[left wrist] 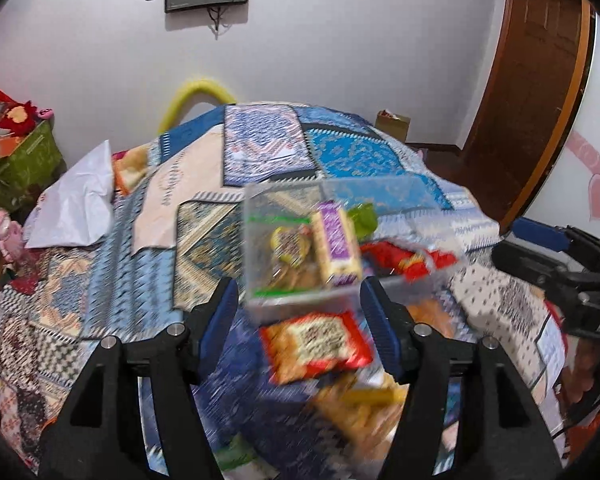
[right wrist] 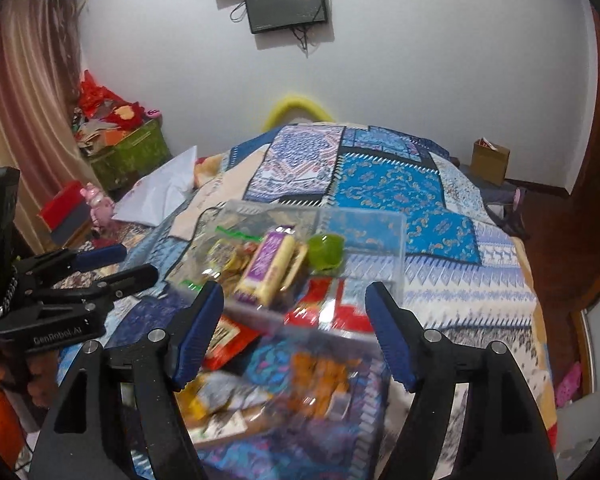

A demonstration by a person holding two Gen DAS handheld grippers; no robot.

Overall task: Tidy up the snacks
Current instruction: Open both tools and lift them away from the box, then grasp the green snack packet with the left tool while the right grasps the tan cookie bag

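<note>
While both jaws gape empty, left gripper [left wrist: 298, 320] frames red snack packet [left wrist: 318, 342].
Packet just beyond at 12 o'clock, lying crosswise; right gripper [right wrist: 292, 328] aims at clear bin [right wrist: 364, 232].

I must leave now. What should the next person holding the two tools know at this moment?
Left tool: open, holding nothing, above the red-bordered packet.
Right tool: open, holding nothing.
The clear box sits on the patterned bedspread. Inside it: the purple-and-yellow pack, a green cup, a red packet and other snacks, too blurred to identify.
Left to do: several loose packets, including an orange snack bag, lie in front of the box.
</note>
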